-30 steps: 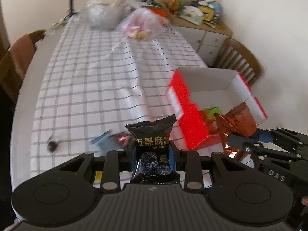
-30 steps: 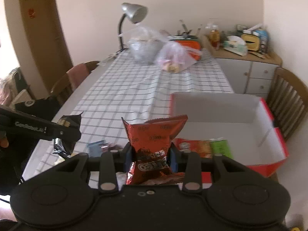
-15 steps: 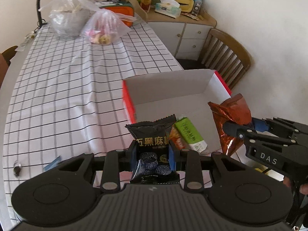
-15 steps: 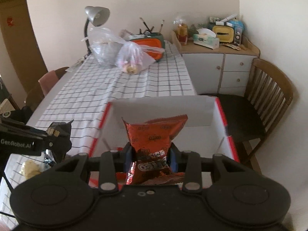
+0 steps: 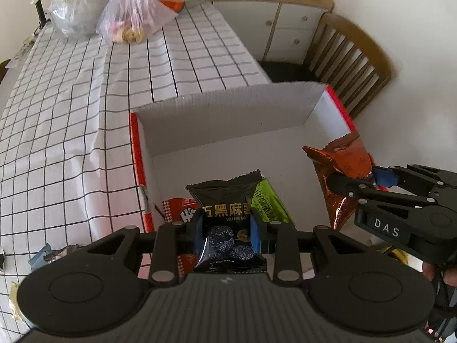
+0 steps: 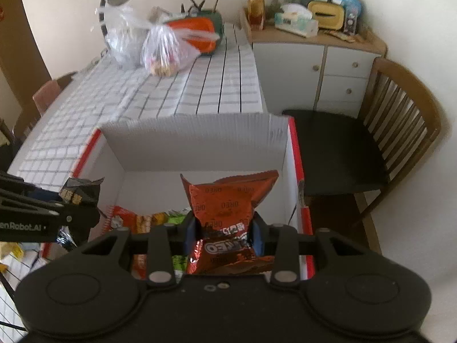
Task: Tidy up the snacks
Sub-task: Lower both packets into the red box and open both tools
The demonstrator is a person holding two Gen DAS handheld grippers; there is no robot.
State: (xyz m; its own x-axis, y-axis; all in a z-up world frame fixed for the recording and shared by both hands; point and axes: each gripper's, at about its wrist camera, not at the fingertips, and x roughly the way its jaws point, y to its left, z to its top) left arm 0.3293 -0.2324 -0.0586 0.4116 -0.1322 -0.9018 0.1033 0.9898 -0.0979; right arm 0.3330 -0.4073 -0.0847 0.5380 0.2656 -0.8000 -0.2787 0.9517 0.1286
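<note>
Gripping a black snack packet (image 5: 225, 208), the left gripper (image 5: 226, 228) hangs over the box (image 5: 228, 120); release low, toward 12 o'clock, clear of the green packet (image 5: 267, 200). In the right view, the right gripper (image 6: 224, 234) pinches an orange Oreo packet (image 6: 228, 200) above the box's open floor at 12 o'clock.

Both grippers — left (image 5: 226, 230), right (image 6: 223, 230) — angled downward, jaws clamped.
</note>
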